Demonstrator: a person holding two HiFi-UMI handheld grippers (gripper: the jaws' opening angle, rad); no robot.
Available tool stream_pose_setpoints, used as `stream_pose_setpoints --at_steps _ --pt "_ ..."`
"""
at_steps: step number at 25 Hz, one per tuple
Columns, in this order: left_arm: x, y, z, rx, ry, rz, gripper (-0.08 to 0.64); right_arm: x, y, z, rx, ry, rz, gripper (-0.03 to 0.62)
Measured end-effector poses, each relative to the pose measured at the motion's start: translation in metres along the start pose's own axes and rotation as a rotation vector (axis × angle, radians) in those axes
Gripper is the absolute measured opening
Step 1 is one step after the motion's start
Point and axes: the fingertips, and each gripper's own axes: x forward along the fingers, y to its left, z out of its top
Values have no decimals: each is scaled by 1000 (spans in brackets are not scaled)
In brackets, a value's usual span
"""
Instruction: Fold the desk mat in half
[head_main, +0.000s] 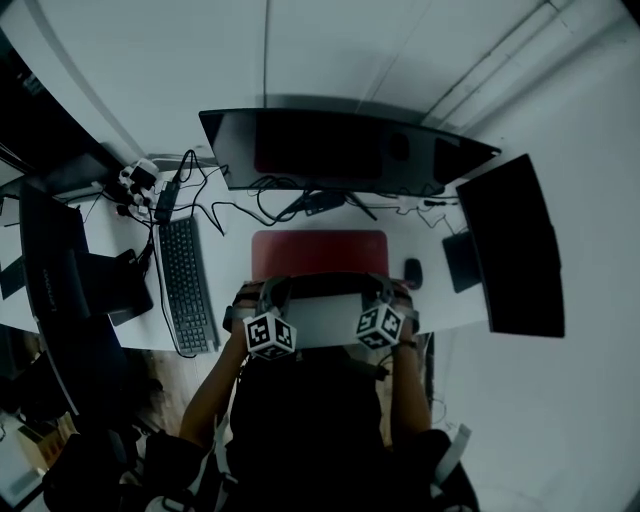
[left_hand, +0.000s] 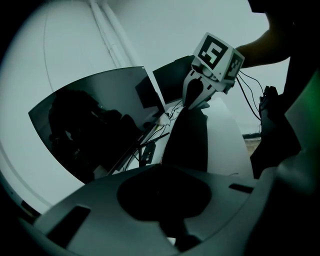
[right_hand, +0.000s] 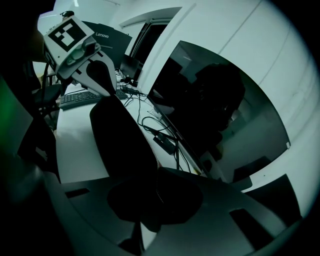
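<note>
The red desk mat (head_main: 320, 250) lies on the white desk (head_main: 225, 262) in front of the big monitor. Its near edge is lifted and shows its black underside (head_main: 322, 284). My left gripper (head_main: 272, 292) is shut on the mat's near left corner, and my right gripper (head_main: 378, 290) is shut on the near right corner. In the left gripper view the dark mat (left_hand: 190, 140) runs from my jaws across to the right gripper (left_hand: 200, 95). The right gripper view shows the mat (right_hand: 120, 135) stretching to the left gripper (right_hand: 95, 70).
A wide monitor (head_main: 340, 150) stands behind the mat, with cables (head_main: 300, 205) under it. A second screen (head_main: 510, 250) is at the right, with a mouse (head_main: 413, 272) beside the mat. A keyboard (head_main: 186, 285) lies at the left, next to a black device (head_main: 90, 280).
</note>
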Motion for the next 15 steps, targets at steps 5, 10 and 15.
stream_pose_setpoints --at_steps 5,10,15 --pt "24 28 3 -69 17 42 17 24 -24 15 12 -19 11 18" --pt "52 53 -3 -100 60 76 17 56 -42 28 8 -43 34 18" --pt "79 74 -4 -134 86 154 18 86 -59 34 22 -65 51 20"
